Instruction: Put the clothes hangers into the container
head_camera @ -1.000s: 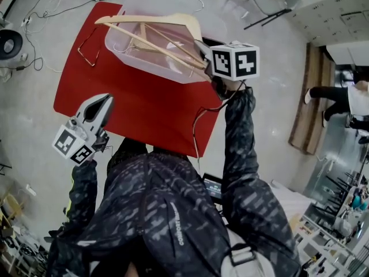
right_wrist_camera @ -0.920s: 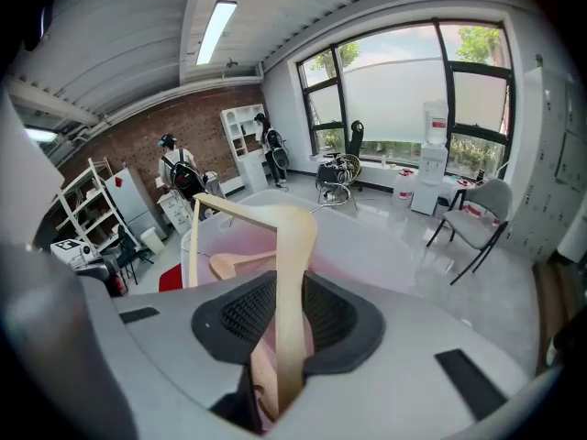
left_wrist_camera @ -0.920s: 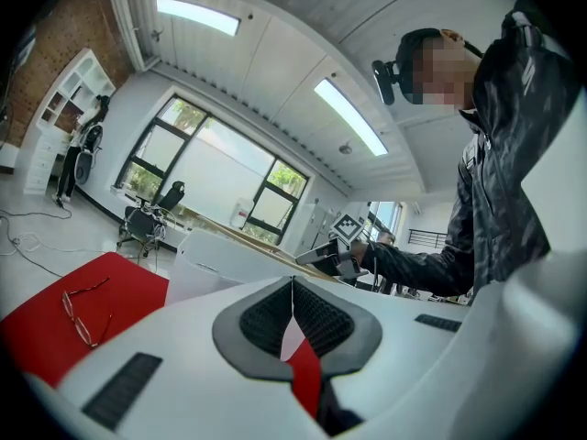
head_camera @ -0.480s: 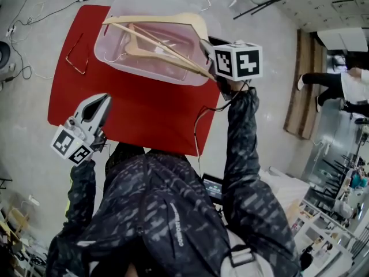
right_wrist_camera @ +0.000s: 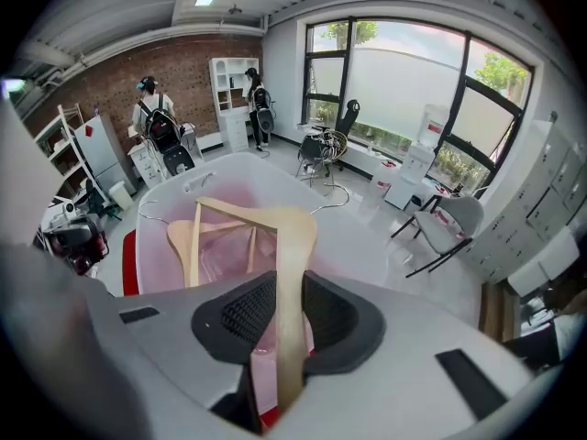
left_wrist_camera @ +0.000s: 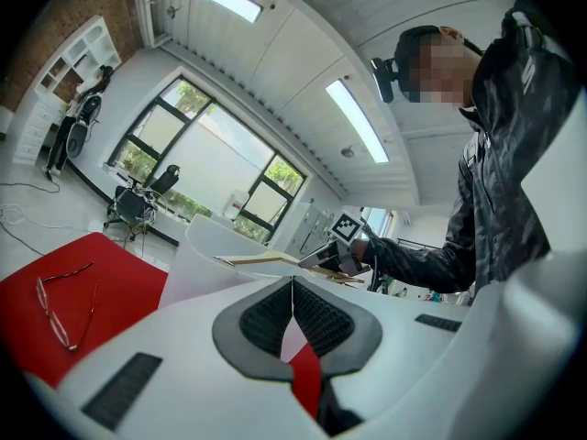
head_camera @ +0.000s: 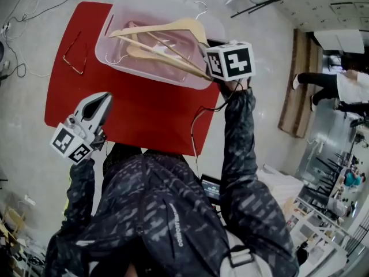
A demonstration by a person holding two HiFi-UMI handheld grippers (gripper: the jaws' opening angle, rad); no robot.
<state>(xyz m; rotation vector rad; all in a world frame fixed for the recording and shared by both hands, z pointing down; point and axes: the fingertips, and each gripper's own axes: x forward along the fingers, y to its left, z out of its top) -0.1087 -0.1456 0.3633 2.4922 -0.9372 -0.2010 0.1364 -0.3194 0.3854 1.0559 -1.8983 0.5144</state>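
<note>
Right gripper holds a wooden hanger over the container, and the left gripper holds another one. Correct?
Not quite. The left gripper holds nothing: the left gripper view shows its jaws shut and empty. The right gripper does hold a wooden hanger over the container.

Shared lab/office space. Ahead-left of the right tool: red brick wall, white open shelving, a person with a black backpack. Ahead-right: tall black-framed windows, grey office chair.
</note>
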